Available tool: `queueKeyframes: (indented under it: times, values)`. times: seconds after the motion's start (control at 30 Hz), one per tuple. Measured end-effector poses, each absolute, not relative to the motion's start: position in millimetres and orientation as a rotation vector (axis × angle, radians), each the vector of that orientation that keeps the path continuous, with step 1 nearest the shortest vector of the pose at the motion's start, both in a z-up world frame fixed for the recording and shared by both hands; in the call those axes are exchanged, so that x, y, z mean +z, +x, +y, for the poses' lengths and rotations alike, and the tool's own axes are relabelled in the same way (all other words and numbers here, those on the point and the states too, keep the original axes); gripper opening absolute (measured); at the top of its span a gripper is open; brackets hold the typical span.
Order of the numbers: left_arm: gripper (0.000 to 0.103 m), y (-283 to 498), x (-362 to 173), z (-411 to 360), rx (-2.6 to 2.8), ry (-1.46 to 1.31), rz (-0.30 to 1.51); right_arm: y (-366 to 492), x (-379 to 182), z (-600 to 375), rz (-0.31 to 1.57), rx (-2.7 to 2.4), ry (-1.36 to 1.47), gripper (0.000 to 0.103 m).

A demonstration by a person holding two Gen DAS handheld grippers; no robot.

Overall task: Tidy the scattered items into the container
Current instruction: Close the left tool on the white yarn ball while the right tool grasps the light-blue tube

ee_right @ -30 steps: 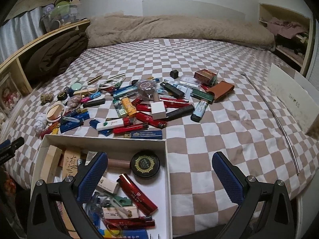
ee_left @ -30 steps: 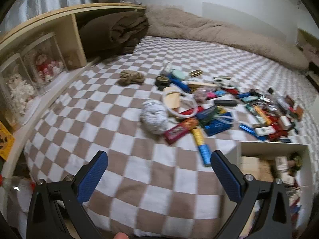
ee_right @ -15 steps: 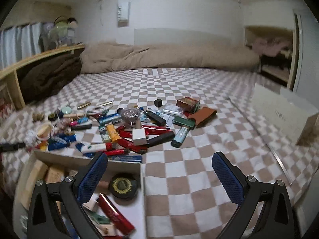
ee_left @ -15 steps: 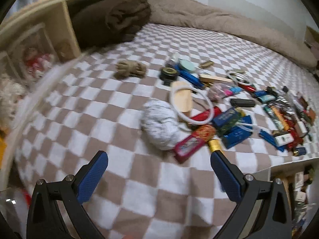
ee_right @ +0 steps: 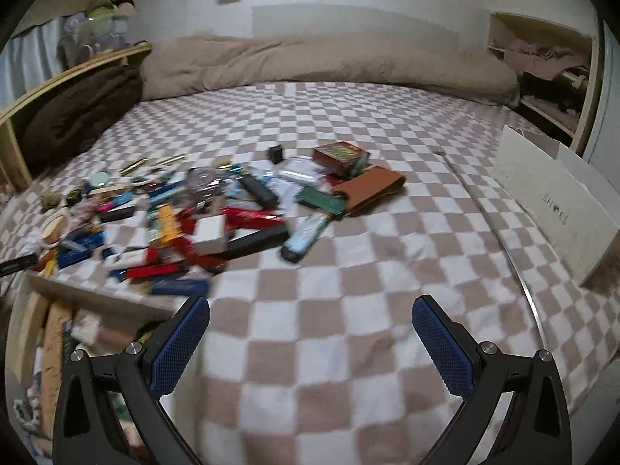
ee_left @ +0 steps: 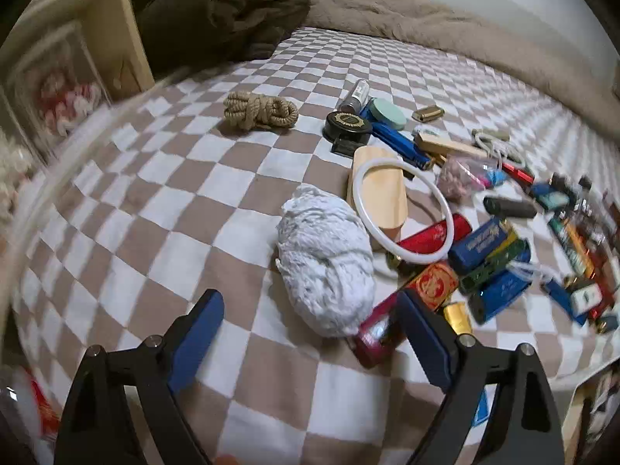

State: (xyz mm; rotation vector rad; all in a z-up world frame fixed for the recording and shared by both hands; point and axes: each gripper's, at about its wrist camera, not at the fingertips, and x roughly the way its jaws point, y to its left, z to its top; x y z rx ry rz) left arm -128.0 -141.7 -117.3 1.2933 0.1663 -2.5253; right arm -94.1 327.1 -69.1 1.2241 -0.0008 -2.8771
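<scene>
Now left gripper closing in on white bundle at twelve o'clock, jaws wide, empty; right gripper lifting off box, jaws wide, empty.

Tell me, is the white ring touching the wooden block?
Touching. The left wrist view shows the white ring lying across the wooden block, resting on top of it.
</scene>
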Motion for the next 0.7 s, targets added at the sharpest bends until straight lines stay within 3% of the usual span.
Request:
queueKeyframes:
  times: [0.1, 0.3, 0.37, 0.47, 0.5, 0.6, 0.7]
  values:
    - [0.089, -127, -120, -145, -2.537, 1.283, 0.236, -115, -75, 337, -0.04, -2.849, 1.254, 0.103]
    - [0.077, -122, -119, -135, -2.596, 1.214, 0.126, -154, -103, 330, 0.022, -2.8, 1.361, 0.103]
    - [0.057, -122, -118, -133, -2.595, 1.185, 0.085, -165, -113, 325, 0.053, -2.804, 1.392, 0.103]
    - [0.041, -124, -124, -133, -2.571, 1.201, 0.061, -176, -124, 318, 0.086, -2.81, 1.419, 0.103]
    - [0.041, -124, -125, -133, -2.571, 1.206, 0.056, -179, -128, 315, 0.091, -2.809, 1.424, 0.101]
    - [0.041, -124, -125, -135, -2.574, 1.202, 0.064, -187, -139, 310, 0.113, -2.817, 1.467, 0.08]
    - [0.041, -123, -125, -135, -2.576, 1.199, 0.073, -191, -145, 314, 0.076, -2.793, 1.484, 0.078]
